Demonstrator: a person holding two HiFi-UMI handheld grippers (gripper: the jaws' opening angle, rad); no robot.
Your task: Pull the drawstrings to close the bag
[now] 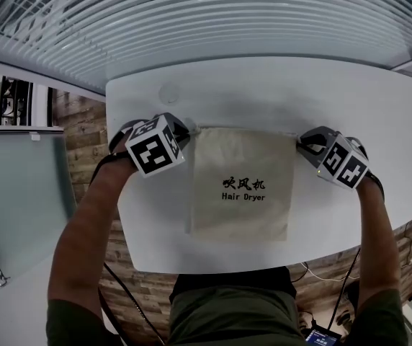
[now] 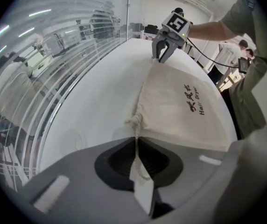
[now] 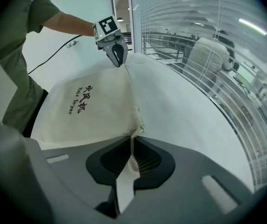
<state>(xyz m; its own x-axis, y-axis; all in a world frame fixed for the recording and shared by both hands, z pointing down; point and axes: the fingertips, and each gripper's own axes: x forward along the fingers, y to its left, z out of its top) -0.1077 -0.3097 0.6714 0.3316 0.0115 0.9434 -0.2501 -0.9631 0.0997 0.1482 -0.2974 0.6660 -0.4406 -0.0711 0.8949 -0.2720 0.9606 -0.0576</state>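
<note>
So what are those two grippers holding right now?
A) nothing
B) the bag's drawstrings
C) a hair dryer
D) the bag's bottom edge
B: the left gripper is shut on the left drawstring, the right gripper on the right drawstring, at the bag's top corners.

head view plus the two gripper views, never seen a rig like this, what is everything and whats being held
No robot here: a person holds a two-jaw gripper in each hand; the marker cubes are part of them. The head view looks down from the person's head; each gripper view looks along its own jaws. On the white table lies a flat cream bag printed Hair Dryer. The left gripper is shut on the left drawstring, the right gripper on the right drawstring, at the bag's top corners.
</note>
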